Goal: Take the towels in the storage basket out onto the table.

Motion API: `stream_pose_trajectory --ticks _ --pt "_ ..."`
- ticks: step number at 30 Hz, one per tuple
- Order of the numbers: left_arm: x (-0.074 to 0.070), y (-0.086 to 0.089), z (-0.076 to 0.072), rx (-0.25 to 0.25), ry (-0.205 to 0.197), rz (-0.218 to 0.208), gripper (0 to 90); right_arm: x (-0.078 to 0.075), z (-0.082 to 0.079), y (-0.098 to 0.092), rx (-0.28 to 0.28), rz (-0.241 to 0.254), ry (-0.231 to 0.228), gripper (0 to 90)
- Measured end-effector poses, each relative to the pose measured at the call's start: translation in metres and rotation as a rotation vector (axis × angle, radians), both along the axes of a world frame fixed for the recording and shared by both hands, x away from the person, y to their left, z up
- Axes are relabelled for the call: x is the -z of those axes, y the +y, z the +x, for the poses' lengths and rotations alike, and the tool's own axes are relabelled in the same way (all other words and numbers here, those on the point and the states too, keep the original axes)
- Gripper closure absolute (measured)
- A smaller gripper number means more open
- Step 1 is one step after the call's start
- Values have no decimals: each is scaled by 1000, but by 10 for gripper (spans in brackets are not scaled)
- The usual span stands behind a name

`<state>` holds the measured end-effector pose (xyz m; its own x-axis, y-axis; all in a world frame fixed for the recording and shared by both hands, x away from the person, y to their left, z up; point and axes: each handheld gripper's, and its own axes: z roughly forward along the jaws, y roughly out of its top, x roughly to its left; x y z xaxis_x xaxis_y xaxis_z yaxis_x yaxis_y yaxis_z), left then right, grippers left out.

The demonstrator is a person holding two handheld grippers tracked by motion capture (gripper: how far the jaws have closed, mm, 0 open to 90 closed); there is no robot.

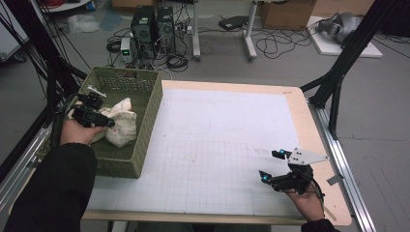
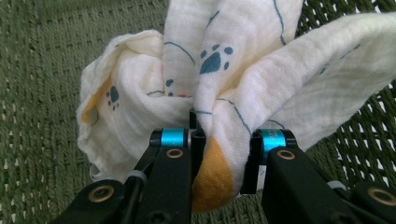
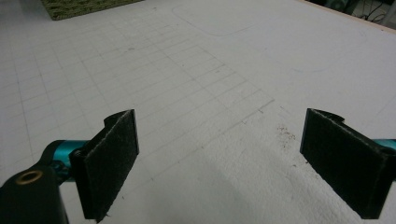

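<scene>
A cream cloth printed with blue paw marks and orange patches lies bunched inside a green woven basket at the table's left. My left gripper reaches into the basket and is shut on a fold of this cloth; the fabric bulges up between the black jaws of the left gripper. At the table's front right, my right gripper hovers just above the white gridded mat, jaws wide apart. Between the right gripper pads there is only bare mat.
The basket's corner lies far ahead of the right gripper. Black frame legs stand off the table's right edge. Computers, cables and boxes sit on the floor beyond the table.
</scene>
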<state>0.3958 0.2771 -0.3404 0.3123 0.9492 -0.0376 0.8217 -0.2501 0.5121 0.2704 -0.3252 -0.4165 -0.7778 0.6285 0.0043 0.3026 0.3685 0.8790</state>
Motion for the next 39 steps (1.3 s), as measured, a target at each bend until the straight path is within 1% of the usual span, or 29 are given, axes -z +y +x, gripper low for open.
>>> stream_pose_trajectory --ticks 1,3,5,11,13,15,17,19,20,21,23,24,26,27,28,29,31,32,36,39 --pt "0 0 0 -2 -1 -1 796 0 0 0 0 -1 -1 106" --pt "0 2 -1 -4 -2 -19 796 0 0 0 0 -1 -1 106" --pt "1 4 -2 -12 -4 -24 796 0 0 0 1 -1 -1 106" --pt "0 12 -4 -35 -21 -97 796 0 0 0 2 1 2 106" --pt "0 15 -5 -42 -30 -120 796 0 0 0 -1 0 -4 106" --pt "0 19 -6 -53 -36 -180 796 0 0 0 -1 1 -1 106" --pt "1 23 -8 -76 -54 -252 796 0 0 0 -1 -1 -4 106" --pt "2 27 -8 -82 -58 -308 796 0 0 0 0 0 -2 106" --pt "3 30 -9 -79 -63 -346 796 0 1 0 -1 0 -6 106" --pt "3 31 -9 -77 -68 -373 796 0 1 0 -1 0 -6 106" --pt "4 35 -11 -86 -84 -445 796 0 1 0 -1 -1 -7 106" --pt "4 36 -11 -89 -89 -463 796 0 1 0 -1 -1 -7 106" --pt "3 38 -11 -88 -106 -512 796 -1 1 0 1 1 -10 106" --pt "3 38 -12 -92 -117 -544 796 -1 1 -1 0 0 -11 106" --pt "3 38 -12 -92 -125 -585 796 -1 1 -1 1 1 -12 106" --pt "3 38 -12 -92 -131 -606 796 -1 1 -1 3 0 -9 106" --pt "5 38 -12 -98 -144 -668 796 -1 1 -1 3 1 -7 106" --pt "6 38 -12 -97 -143 -678 796 -1 1 -1 2 1 -12 106" --pt "10 37 -11 -94 -146 -731 797 -1 0 -1 3 3 -9 106" --pt "8 38 -10 -97 -165 -802 797 -1 1 -2 4 2 -12 106"
